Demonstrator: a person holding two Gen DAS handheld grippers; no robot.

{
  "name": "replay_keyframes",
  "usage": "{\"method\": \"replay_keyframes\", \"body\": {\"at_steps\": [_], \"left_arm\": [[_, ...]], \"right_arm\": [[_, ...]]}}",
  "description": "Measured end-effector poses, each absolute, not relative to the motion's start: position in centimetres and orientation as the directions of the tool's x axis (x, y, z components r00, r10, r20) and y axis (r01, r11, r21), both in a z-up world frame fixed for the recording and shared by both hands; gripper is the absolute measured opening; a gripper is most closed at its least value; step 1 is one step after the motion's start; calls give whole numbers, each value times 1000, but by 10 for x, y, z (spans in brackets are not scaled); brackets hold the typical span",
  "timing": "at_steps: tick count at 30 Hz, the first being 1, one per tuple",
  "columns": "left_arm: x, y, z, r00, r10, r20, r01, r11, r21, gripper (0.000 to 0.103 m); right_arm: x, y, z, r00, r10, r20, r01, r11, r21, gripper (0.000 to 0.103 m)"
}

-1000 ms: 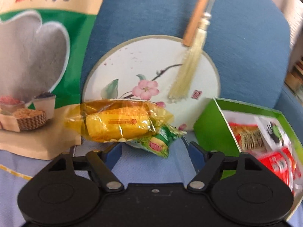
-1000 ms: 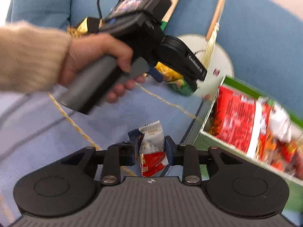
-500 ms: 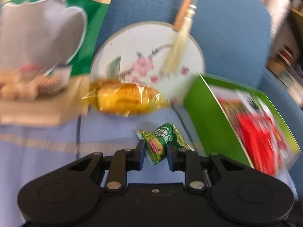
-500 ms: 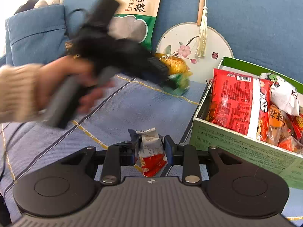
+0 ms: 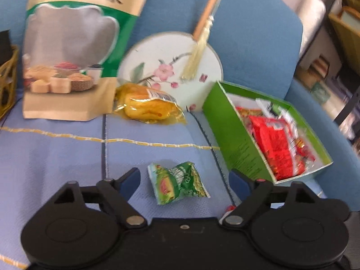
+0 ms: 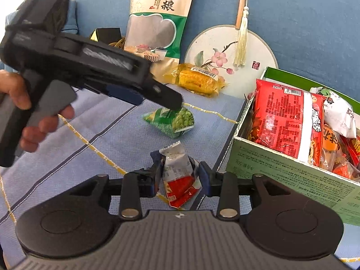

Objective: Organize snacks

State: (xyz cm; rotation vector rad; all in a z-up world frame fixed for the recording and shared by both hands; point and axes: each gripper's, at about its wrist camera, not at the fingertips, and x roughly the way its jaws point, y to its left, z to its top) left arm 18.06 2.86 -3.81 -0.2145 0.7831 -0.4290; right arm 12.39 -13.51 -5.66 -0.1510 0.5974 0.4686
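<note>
My left gripper (image 5: 183,180) is open, and a small green snack packet (image 5: 177,185) lies loose on the blue cushion between its fingers; the packet also shows in the right wrist view (image 6: 172,120). My right gripper (image 6: 178,175) is shut on a white-and-red snack packet (image 6: 178,178), held just left of the green snack box (image 6: 292,175). The box (image 5: 234,139) holds red noodle packs (image 6: 283,117) and other snacks. A yellow corn packet (image 5: 148,106) lies by the round fan (image 5: 171,67).
A tall grain bag (image 5: 74,45) leans on the sofa back at the left, with a wicker basket (image 5: 6,78) beside it. The left hand-held gripper body (image 6: 85,65) crosses the right wrist view. Shelves (image 5: 342,45) stand at the far right.
My left gripper closed on the green packet, pulled it back from the corn packet, then opened and let it drop on the cushion. My right gripper still holds its packet.
</note>
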Motion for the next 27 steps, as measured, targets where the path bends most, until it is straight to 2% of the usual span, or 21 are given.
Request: {"method": "replay_keyframes", "body": {"at_steps": [4,9,10,11,12,13,14,18,22,27], "left_arm": [[190,26,-54,609,-409,-680,255,912,-320,103],[194,26,-54,600,-435,-672,249,899,-359,103],[195,24,-54,593,-438,-676,259,898,-355,103],[196,21,-55,581,-443,-683,275,896,-347,103],[197,18,-56,573,-442,-690,290,897,-333,81],[198,15,-57,564,-447,-694,312,894,-322,72],[198,14,-57,557,-458,-693,320,888,-330,68],[190,15,-48,568,-464,-680,319,886,-338,67],[178,17,-18,616,-477,-627,351,879,-324,67],[171,1,29,667,-524,-530,409,852,-328,68]], "right_arm": [[125,-136,-58,727,387,-568,-458,889,19,68],[123,-127,-59,742,383,-550,-468,883,-17,78],[122,-126,-59,742,383,-551,-471,882,-23,78],[122,-125,-60,735,385,-558,-478,878,-24,64],[123,-125,-58,730,392,-560,-482,876,-16,61],[123,-127,-57,725,398,-562,-481,876,0,58],[122,-129,-55,722,408,-558,-481,877,18,56],[116,-138,-42,747,428,-508,-477,878,37,55],[106,-158,-18,790,457,-410,-461,882,95,55],[96,-194,6,887,366,-281,-350,931,107,56]]}}
